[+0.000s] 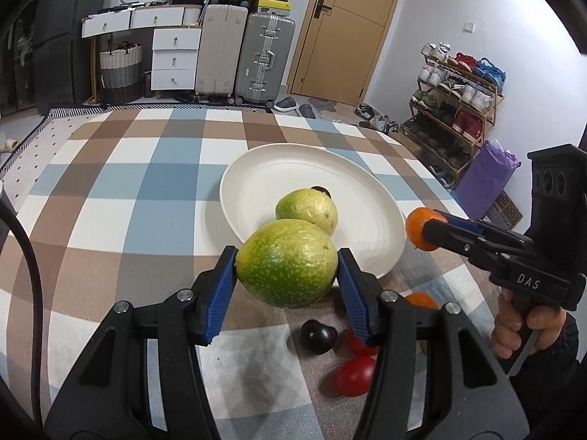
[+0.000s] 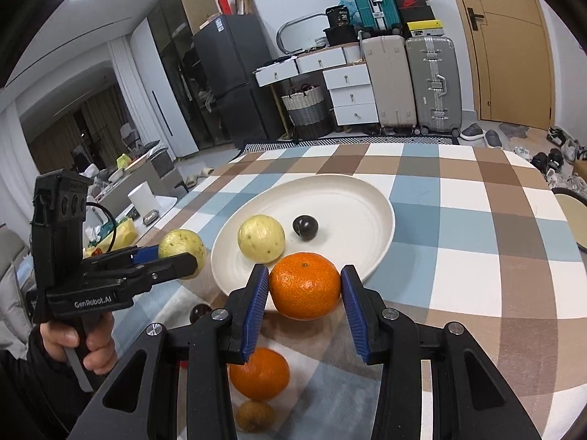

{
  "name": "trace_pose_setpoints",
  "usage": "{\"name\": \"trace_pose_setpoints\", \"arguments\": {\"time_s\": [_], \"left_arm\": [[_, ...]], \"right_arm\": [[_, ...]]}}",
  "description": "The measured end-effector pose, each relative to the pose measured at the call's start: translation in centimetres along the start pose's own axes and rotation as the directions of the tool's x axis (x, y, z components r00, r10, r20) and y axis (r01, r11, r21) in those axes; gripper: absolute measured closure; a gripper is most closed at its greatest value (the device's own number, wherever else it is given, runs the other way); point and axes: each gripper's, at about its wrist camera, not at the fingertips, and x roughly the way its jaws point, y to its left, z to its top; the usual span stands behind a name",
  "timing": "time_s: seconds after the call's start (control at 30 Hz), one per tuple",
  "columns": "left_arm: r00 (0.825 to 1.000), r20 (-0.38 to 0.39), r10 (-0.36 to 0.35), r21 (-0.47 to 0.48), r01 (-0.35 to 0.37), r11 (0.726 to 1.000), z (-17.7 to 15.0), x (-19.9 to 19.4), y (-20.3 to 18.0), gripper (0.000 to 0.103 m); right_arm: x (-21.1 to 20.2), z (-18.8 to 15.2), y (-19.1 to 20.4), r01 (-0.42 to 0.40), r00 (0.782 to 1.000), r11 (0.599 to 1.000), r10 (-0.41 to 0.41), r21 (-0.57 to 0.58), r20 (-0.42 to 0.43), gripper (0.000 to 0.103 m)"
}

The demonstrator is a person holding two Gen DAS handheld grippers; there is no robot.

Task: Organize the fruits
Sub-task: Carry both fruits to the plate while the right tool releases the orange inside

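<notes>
The left gripper point(image 1: 286, 275) is clamped on a green guava point(image 1: 287, 262), its blue pads point(image 1: 220, 293) pressing both sides, held above the checked tablecloth point(image 1: 121, 198). Just ahead of it the white plate point(image 1: 367, 198) holds a second guava point(image 1: 307, 209) and a dark plum point(image 2: 305, 227). Below the jaws lie another plum point(image 1: 317, 335) and red tomatoes point(image 1: 354, 376). To its right, the right gripper point(image 2: 304, 289) grips a mandarin point(image 2: 305, 286) near the plate's rim; another mandarin point(image 2: 259, 374) lies beneath it.
</notes>
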Motion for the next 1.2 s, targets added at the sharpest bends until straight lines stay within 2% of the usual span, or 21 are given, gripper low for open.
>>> {"name": "trace_pose_setpoints", "arguments": {"time_s": [0.2, 0.4, 0.77, 1.2], "left_arm": [[1.0, 0.019, 0.001, 0.012, -0.001, 1.0, 1.1, 0.4, -0.3, 0.052], [0.999, 0.034, 0.031, 0.014, -0.031, 0.999, 2.1, 1.6, 0.0, 0.052], [0.998, 0.043, 0.05, 0.035, -0.052, 0.998, 1.8, 2.2, -0.2, 0.052], [0.999, -0.001, 0.039, 0.072, -0.039, 0.997, 1.0, 3.1, -1.0, 0.052]], "right_arm": [[0.8, 0.2, -0.1, 0.003, 1.0, 1.0, -0.004, 0.017, 0.009, 0.061], [0.7, 0.5, -0.5, 0.036, 0.999, 0.999, -0.037, 0.036, 0.029, 0.061], [1.5, 0.4, -1.6, 0.087, 0.996, 0.993, -0.089, 0.077, 0.024, 0.061], [2.1, 0.6, -1.8, 0.09, 0.996, 0.993, -0.09, 0.078, -0.001, 0.06]]}}
